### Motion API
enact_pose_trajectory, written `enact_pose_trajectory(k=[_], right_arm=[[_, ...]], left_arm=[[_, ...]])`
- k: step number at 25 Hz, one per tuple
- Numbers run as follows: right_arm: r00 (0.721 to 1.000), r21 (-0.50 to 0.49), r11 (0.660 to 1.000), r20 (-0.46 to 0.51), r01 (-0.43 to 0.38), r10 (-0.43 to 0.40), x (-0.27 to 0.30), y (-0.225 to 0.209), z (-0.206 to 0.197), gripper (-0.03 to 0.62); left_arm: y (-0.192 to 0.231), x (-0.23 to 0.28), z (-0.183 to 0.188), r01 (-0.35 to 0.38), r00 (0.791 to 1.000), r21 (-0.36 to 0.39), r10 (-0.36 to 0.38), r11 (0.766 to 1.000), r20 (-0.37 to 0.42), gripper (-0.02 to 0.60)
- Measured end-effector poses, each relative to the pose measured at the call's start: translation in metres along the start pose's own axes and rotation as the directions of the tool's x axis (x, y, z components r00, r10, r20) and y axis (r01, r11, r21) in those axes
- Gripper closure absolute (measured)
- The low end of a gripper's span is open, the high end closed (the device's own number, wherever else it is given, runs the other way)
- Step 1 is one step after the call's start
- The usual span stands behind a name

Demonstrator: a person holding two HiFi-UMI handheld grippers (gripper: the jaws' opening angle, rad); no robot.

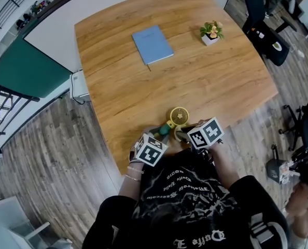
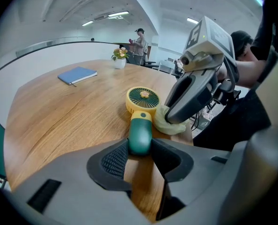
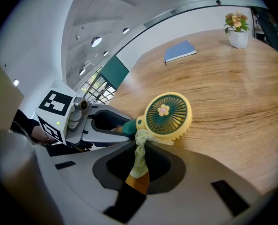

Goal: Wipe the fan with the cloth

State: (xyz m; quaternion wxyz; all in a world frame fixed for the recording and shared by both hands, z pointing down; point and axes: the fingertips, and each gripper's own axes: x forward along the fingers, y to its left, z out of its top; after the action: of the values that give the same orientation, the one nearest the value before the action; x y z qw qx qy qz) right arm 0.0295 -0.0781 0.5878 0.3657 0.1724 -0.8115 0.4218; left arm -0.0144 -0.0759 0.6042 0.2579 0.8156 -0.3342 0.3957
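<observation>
Yellow fan (image 1: 178, 115), lower centre on the tabletop (image 1: 206, 82): left tool (image 2: 139, 149) grips its green handle (image 2: 140, 134), right tool (image 3: 139, 168) pinches pale cloth (image 3: 139, 154).

We count one table (image 1: 206, 82). We record one fan (image 1: 178, 116), one cloth (image 2: 167, 123), one blue notebook (image 1: 152, 44) and one potted plant (image 1: 211, 32). Grippers number two: the left gripper (image 2: 140, 149) and the right gripper (image 3: 139, 165). Their cubes likewise number two: the left marker cube (image 1: 152, 150) and the right marker cube (image 1: 206, 133). We note three persons: the operator (image 1: 185, 206), one bystander (image 1: 303, 191) and one standing person (image 2: 140, 40).
</observation>
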Motion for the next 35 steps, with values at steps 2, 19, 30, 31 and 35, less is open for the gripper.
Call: enact_pose_trajectory(k=[2,19,30,31,35], right_arm=[[1.0,-0.067,0.998,-0.007,0.014,-0.014,0.005,0.008,0.002,0.53],[0.954,-0.496,0.838,-0.283,-0.23,0.094,-0.001,0.042,-0.027,0.528],[0.992,-0.498,0.866,0.08,-0.048,0.101,-0.079,0.037,0.04,0.528],[0.989,-0.497,0.868,0.124,-0.011,0.084,-0.084,0.034,0.047,0.528],[0.965,-0.475,0.875,0.259,0.097,0.034,-0.097,0.023,0.069,0.528]], left_arm=[[-0.001,0.0,0.0,0.008,1.0,0.03,-0.008,1.0,-0.002,0.405],[-0.023,-0.008,-0.005,0.217,0.976,0.068,-0.218,0.974,0.0,0.267],[0.005,0.0,0.036,0.047,0.992,-0.11,-0.033,0.993,0.123,0.238],[0.006,0.003,0.037,0.033,0.993,-0.12,-0.019,0.992,0.119,0.238],[0.013,0.017,0.044,-0.025,0.993,-0.159,0.042,0.987,0.11,0.239]])
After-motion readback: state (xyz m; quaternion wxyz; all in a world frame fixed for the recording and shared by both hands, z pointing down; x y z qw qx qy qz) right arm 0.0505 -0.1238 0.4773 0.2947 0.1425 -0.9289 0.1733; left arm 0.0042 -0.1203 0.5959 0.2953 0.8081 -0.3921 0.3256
